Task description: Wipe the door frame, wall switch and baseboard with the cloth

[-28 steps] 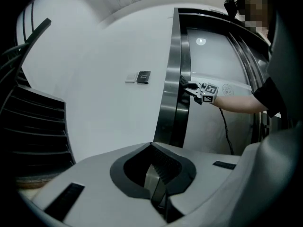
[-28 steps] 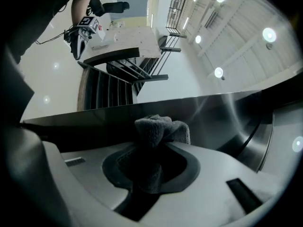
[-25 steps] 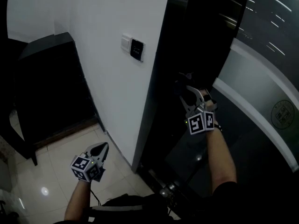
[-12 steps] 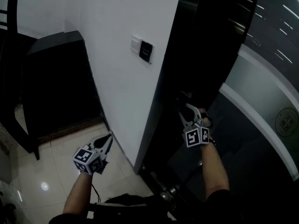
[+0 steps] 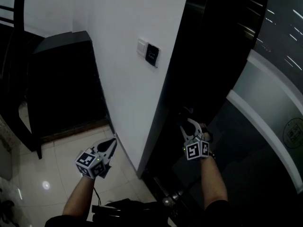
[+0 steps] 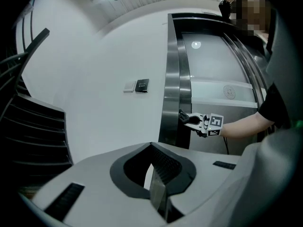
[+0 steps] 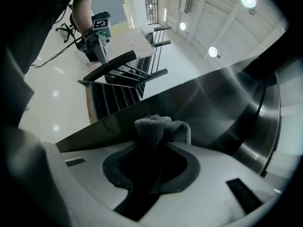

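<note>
My right gripper (image 5: 186, 125) is shut on a dark grey cloth (image 7: 159, 128) and holds it against the dark, glossy door frame (image 5: 182, 74), about knee height. In the right gripper view the cloth bunches out past the jaws onto the metal frame (image 7: 222, 103). My left gripper (image 5: 109, 145) hangs shut and holds nothing, low beside the white wall (image 5: 123, 56). The wall switch (image 5: 152, 55), a black panel next to a white plate (image 5: 142, 47), sits on the wall above both grippers; the left gripper view shows the switch (image 6: 141, 85) too. I cannot make out the baseboard.
A dark slatted chair or rack (image 5: 57, 89) stands at the left on a pale tiled floor (image 5: 52, 174). Right of the frame is a glass door (image 5: 265, 126) with a white band and a round logo (image 5: 293, 134). Cables and dark gear (image 5: 128, 207) lie at my feet.
My right gripper has slid down the door frame with the cloth. The left gripper has stayed roughly in place, and my view has tilted slightly.
</note>
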